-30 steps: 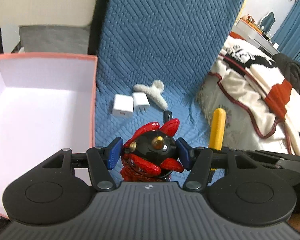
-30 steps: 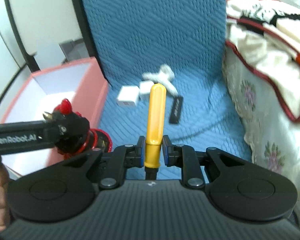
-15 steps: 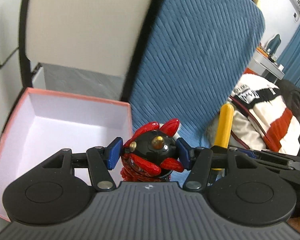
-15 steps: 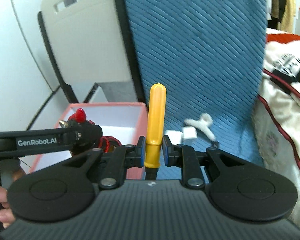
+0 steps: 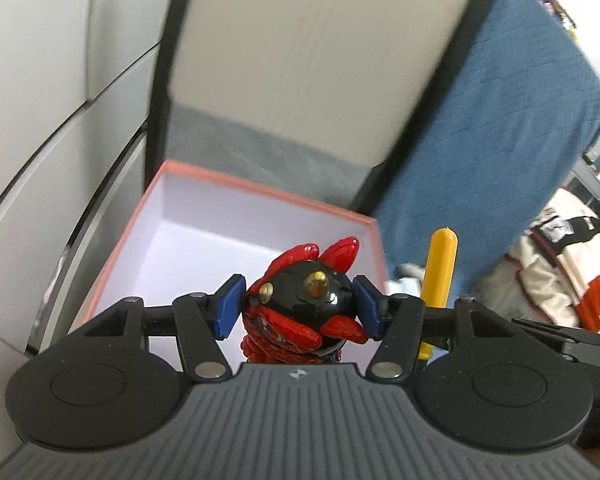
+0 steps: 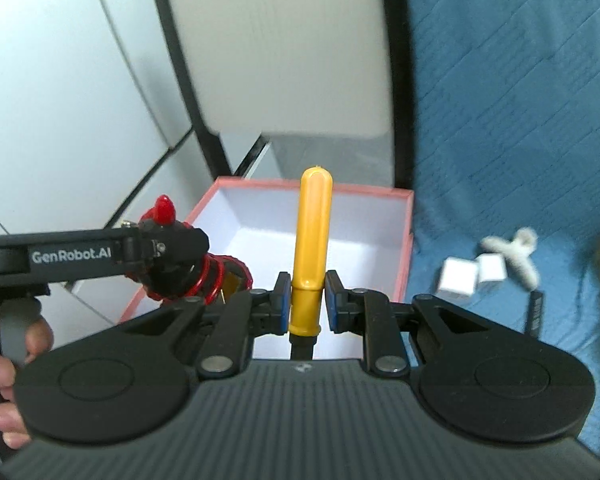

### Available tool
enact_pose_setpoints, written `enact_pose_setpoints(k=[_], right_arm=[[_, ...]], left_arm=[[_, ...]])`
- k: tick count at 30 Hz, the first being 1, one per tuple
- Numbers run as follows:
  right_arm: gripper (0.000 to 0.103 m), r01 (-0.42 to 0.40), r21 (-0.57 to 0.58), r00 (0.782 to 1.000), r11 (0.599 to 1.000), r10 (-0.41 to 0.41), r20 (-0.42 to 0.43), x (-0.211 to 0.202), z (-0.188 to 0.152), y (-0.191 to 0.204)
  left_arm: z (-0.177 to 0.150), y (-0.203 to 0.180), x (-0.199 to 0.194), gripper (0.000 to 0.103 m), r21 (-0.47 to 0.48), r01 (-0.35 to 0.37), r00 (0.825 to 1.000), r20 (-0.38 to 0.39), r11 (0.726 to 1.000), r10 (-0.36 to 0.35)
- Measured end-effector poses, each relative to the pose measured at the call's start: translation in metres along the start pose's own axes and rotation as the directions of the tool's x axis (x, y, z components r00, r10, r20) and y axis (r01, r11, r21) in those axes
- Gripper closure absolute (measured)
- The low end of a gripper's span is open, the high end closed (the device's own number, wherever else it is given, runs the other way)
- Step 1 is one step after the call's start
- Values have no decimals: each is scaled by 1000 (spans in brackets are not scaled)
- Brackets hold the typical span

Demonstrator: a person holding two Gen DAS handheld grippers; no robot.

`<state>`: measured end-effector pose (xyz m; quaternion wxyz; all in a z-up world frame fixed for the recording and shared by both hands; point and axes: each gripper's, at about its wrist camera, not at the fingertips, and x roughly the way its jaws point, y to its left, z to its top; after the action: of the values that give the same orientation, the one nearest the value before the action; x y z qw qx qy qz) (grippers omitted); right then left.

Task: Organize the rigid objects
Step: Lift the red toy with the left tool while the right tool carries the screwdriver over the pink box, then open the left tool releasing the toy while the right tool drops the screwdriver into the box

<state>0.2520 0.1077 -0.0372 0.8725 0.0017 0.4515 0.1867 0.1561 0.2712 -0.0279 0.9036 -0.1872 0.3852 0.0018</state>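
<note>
Between the left claw [image 5: 296, 307] pads sits the red-and-black toy figure [image 5: 300, 312], clamped at its round head, body hanging below the pads. Ahead of and below that claw: the open pink box [image 5: 220, 184], white inside, nothing visible in it. Right claw [image 6: 307, 300] is closed on the yellow handle [image 6: 312, 240] low on its shaft, handle standing straight out ahead of the pads, box just beyond it.

Risks as I read them:
- Figure's head is glossy and curved, so pad contact is small. A tilt or jolt could spin it or pop it out short of the box.
- Both claws converge on one box and the left claw sits close beside the right claw's fingers. A simultaneous drop risks a clash; stagger them.
- Handle is gripped near one end, so the long free end could catch the box rim and lever out.
- Release from height: figure's red fins may bounce or snag the wall.

White cubes [image 6: 458, 280] and fuzzy white piece [image 6: 512, 252] lie off to the right claw's right on the blue bedspread [image 6: 500, 120], not yet collected.
</note>
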Motion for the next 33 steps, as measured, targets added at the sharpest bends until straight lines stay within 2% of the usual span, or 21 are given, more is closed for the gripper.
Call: enact_pose_setpoints(k=[10, 17, 23, 33], right_arm=[[81, 24, -37, 993, 999, -28, -111, 77, -26, 15], [81, 43, -48, 983, 998, -51, -174, 113, -42, 17], [81, 36, -43, 984, 998, -43, -174, 109, -40, 17], [81, 6, -26, 997, 1000, -8, -76, 60, -18, 13]], left_arm=[[-37, 62, 53, 39, -46, -68, 992, -110, 997, 62], [-50, 79, 81, 39, -78, -95, 984, -161, 992, 81], [-54, 82, 88, 37, -88, -106, 980, -176, 990, 89], [-39, 59, 42, 37, -79, -102, 993, -70, 992, 96]])
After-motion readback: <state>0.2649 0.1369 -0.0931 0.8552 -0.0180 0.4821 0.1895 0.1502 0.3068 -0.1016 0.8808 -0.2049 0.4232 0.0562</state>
